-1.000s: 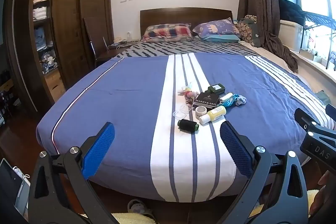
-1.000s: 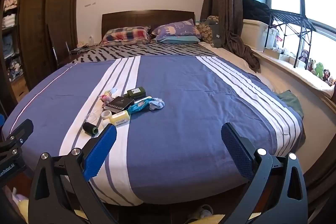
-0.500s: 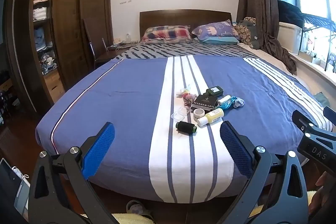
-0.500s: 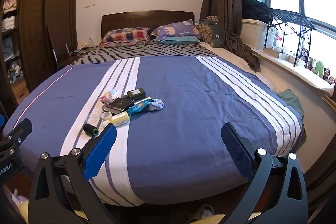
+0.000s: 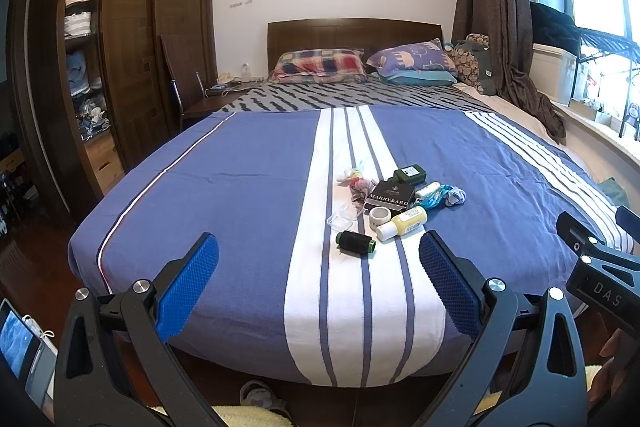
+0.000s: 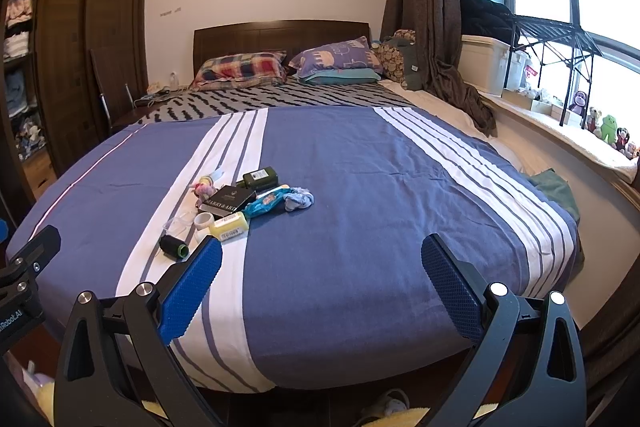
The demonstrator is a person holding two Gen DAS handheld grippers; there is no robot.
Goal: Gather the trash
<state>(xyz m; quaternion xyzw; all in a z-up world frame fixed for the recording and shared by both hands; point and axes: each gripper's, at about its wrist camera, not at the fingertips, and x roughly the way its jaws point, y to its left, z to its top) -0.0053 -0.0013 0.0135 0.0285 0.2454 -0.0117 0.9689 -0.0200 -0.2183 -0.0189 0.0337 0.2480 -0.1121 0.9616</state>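
L gripper (image 5: 319,263) apart | R gripper (image 6: 321,265) apart | clutter pile (image 5: 394,205), maybe trash, on bed (image 5: 248,195)

Both grippers spread wide, empty.
The left gripper (image 5: 319,267) and right gripper (image 6: 321,267) hover side by side, level, at the bed's foot edge.

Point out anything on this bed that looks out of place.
A cluster of small clutter lies on the blue striped bedspread: a dark thread spool on its side, a yellow bottle lying flat, a black box, a dark green bottle and a crumpled blue wrapper. Nothing has spilled.
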